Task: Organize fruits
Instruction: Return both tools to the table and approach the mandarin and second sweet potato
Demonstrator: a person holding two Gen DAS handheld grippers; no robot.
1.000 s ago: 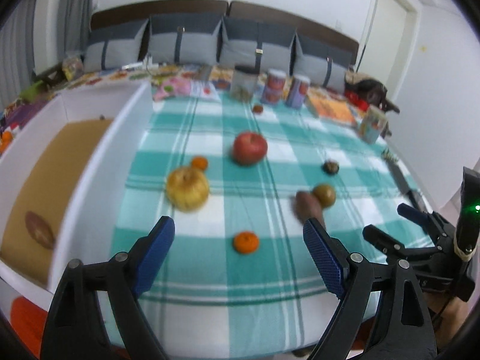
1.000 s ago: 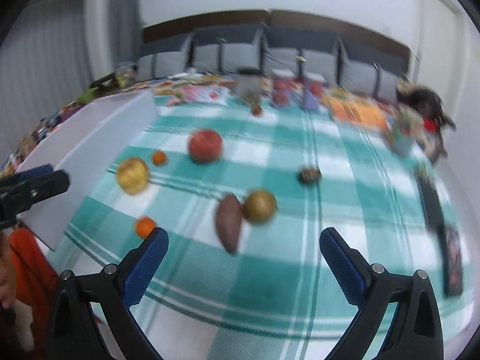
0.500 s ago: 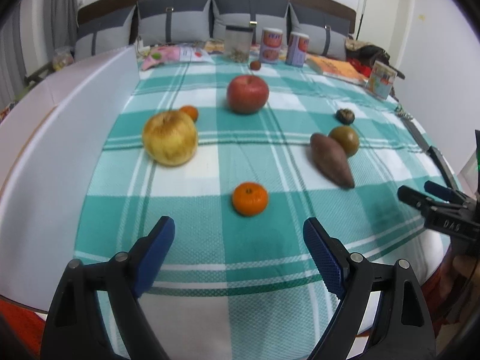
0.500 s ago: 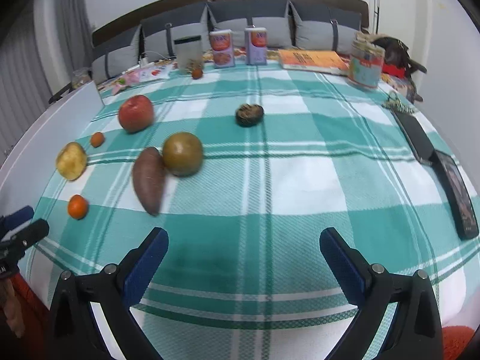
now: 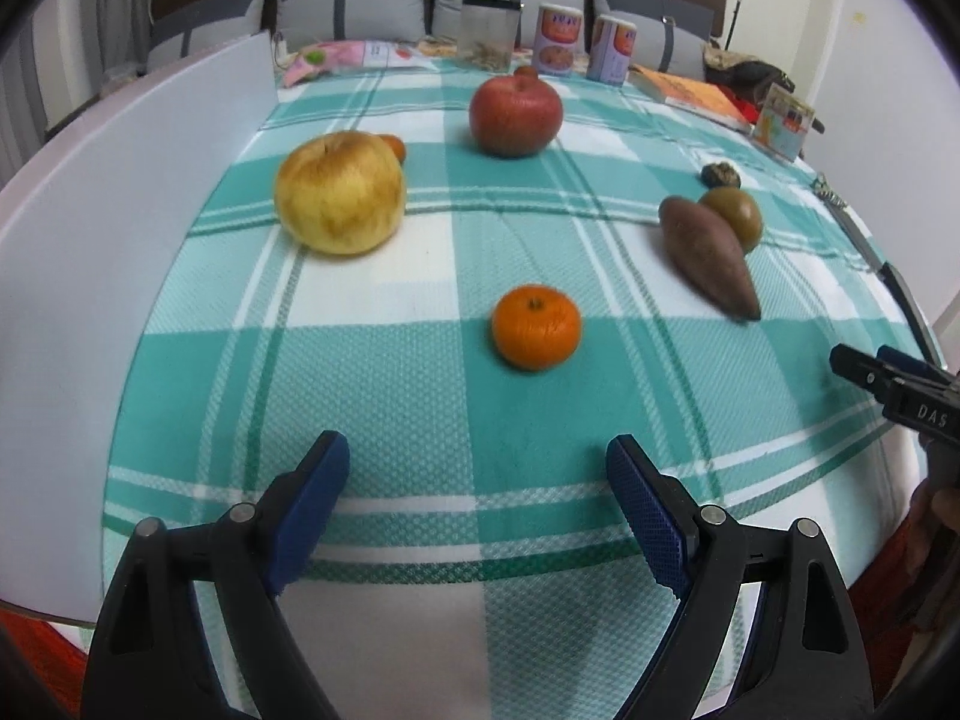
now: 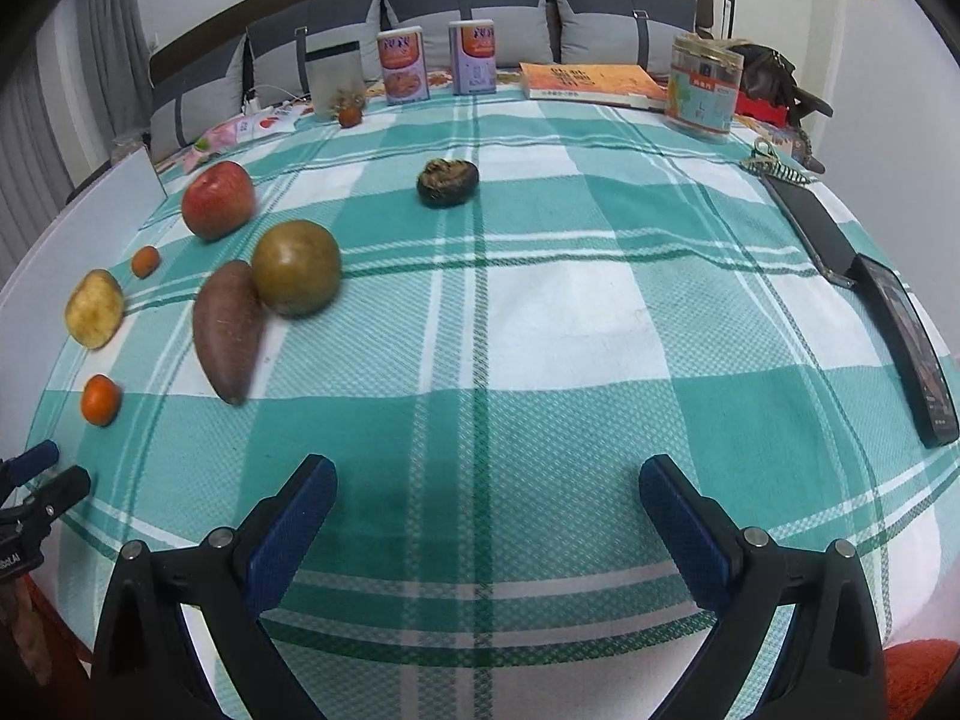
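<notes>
Both hand-held grippers, left [image 5: 477, 495] and right [image 6: 487, 513], gaped wide and empty; the mandarin [image 5: 536, 327] sat loose on cloth ahead of the left gripper, so an off-centre pinch could roll it.

A small orange [image 5: 536, 326] sits upright, stem dimple on top, on the checked cloth. Beyond it to the left lies a yellow apple [image 5: 339, 200], with a tiny orange [image 6: 145, 261] just behind it. A red apple [image 5: 515, 114] stands farther back. To the right, a sweet potato [image 5: 708, 255] lies against a brownish-green fruit [image 5: 735, 216]; a dark wrinkled fruit [image 6: 447, 181] lies apart.
</notes>
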